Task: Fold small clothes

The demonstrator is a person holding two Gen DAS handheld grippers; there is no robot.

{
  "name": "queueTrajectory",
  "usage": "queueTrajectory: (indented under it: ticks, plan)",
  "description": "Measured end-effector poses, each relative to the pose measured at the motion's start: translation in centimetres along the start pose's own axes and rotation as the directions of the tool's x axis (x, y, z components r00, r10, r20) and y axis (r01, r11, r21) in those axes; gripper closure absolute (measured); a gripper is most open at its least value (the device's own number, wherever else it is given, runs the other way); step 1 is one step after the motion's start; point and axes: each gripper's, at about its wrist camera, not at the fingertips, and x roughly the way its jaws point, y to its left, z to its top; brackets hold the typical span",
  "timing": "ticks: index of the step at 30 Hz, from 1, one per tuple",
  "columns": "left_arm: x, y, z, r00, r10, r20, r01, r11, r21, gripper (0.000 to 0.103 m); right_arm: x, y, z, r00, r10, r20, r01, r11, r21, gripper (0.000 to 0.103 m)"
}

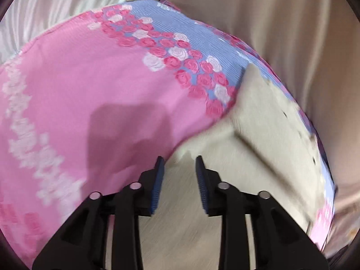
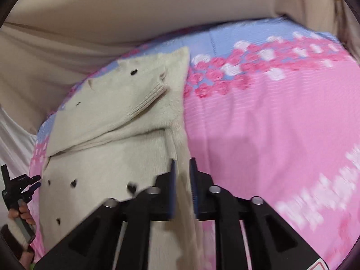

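Note:
A small cream knit sweater (image 2: 108, 135) with black hearts lies on a pink and blue floral sheet (image 2: 258, 123); one sleeve is folded across its body. My right gripper (image 2: 181, 175) stands over the sweater's right edge with its jaws narrowly apart and the cream fabric edge between them. My left gripper (image 1: 180, 168) is open above the sweater (image 1: 258, 146), near its left edge, with nothing between its pads. The left gripper also shows in the right wrist view (image 2: 29, 184), held by a hand at the far left.
The sheet (image 1: 90, 90) covers a raised cushion or mattress. Beige and white draped cloth (image 2: 112, 11) surrounds it behind and to the sides.

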Motion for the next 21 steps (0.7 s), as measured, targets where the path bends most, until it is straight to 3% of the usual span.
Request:
queueTrajectory:
  ticks: [1,3,8,10,14,15,17,18,19,21]
  plan:
    - [-1.1,0.9,-0.9,1.000,-0.004,-0.002,0.004,1.000,0.010,0.057,-1.0,-0.3,-1.6,1.000,-0.012,-0.015,0.012,1.000,-0.011,0.054]
    - [-3.1,3.5,-3.3,1.000,0.022,-0.021,-0.022,1.000,0.007,0.045,-2.2,-0.8,-5.6,0.995,-0.012,-0.096,0.011,1.000,-0.016,0.053]
    - [-5.3,9.1,-9.3,0.989,-0.032,-0.145,0.019,0.996,-0.084,0.042,-2.9,-1.9,-14.5,0.965,0.101,-0.241,-0.076,0.991,0.110,0.053]
    - [-5.7,9.9,-10.7,0.989,-0.051,-0.136,0.037,0.994,-0.103,0.039,-3.5,-1.5,-15.8,0.976,0.122,-0.183,-0.095,0.984,0.151,0.045]
    - [-5.6,9.1,-11.3,0.988,-0.064,-0.141,0.050,0.994,-0.102,0.039,-2.6,-0.1,-15.0,0.970,0.169,-0.177,-0.135,0.972,0.192,0.044]
    - [-5.4,8.7,-11.3,0.988,-0.058,-0.144,0.045,0.995,-0.091,0.041,-2.3,0.3,-14.8,0.970,0.171,-0.171,-0.137,0.972,0.190,0.045]
    - [-5.2,7.9,-11.3,0.988,-0.055,-0.146,0.044,0.996,-0.080,0.057,-1.7,0.8,-14.5,0.970,0.174,-0.172,-0.141,0.972,0.188,0.065]
    - [-4.9,7.5,-11.2,0.986,-0.062,-0.158,0.051,0.996,-0.075,0.069,-1.3,1.1,-14.5,0.966,0.177,-0.191,-0.140,0.972,0.189,0.092]
    - [-4.7,7.3,-11.1,0.984,-0.062,-0.166,0.052,0.996,-0.066,0.095,-1.0,1.3,-14.6,0.964,0.174,-0.201,-0.137,0.973,0.185,0.093]
    - [-4.4,6.7,-11.0,0.978,-0.095,-0.185,0.091,0.995,-0.032,0.096,-0.8,1.9,-14.5,0.969,0.147,-0.199,-0.121,0.983,0.140,0.095]
